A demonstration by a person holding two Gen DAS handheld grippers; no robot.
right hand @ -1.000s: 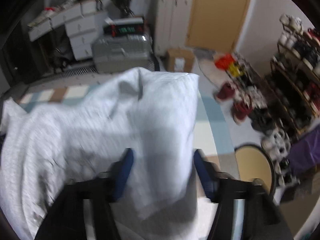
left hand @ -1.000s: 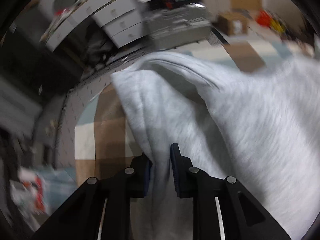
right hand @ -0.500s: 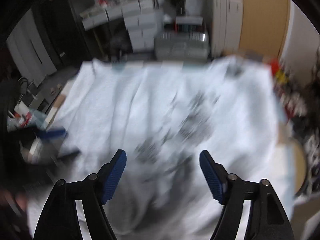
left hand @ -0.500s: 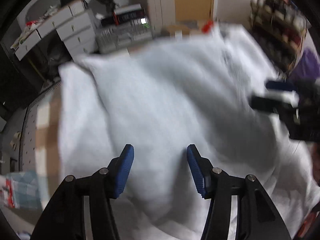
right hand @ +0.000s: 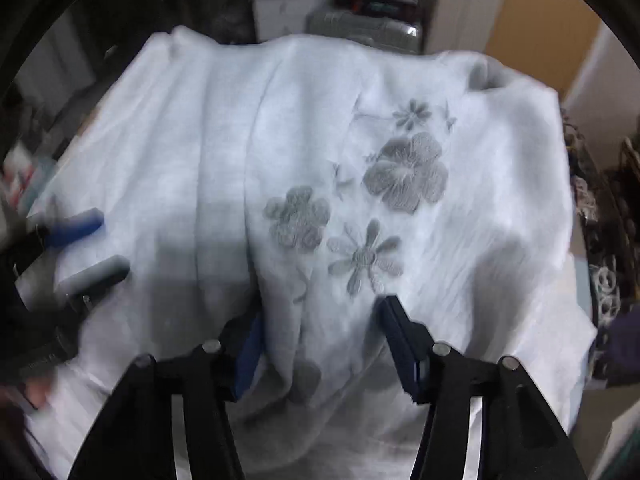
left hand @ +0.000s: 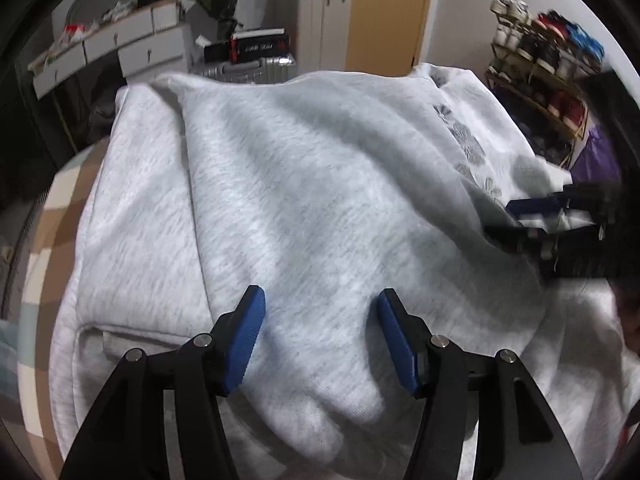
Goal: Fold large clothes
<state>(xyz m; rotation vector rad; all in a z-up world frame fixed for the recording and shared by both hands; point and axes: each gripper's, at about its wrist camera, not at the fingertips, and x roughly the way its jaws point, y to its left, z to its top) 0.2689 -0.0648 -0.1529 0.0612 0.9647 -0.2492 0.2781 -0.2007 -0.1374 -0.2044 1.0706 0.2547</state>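
A large light grey sweatshirt [left hand: 320, 160] lies spread and folded over itself, filling both views. Grey embroidered flowers [right hand: 404, 176] show on its front. My left gripper [left hand: 320, 300] hovers over a folded layer. Its jaws are opening, with cloth beneath them and none pinched. My right gripper [right hand: 320, 312] is closing, and a raised fold of the cloth stands between its blue pads, against the left one. Each gripper shows in the other's view: the right gripper [left hand: 552, 216] at the sweatshirt's right edge, the left gripper [right hand: 88, 244] at its left edge.
A checked brown and white mat [left hand: 48, 208] shows under the sweatshirt's left side. Behind stand white drawers [left hand: 132, 44], a silver suitcase [left hand: 256, 68] and a wooden door [left hand: 384, 12]. A shoe rack [left hand: 548, 64] lines the right wall.
The left gripper, shut on a fold of cloth a second ago, has let go and stands open. Both grippers swung over the spread sweatshirt. The right jaws are narrower than half a second ago.
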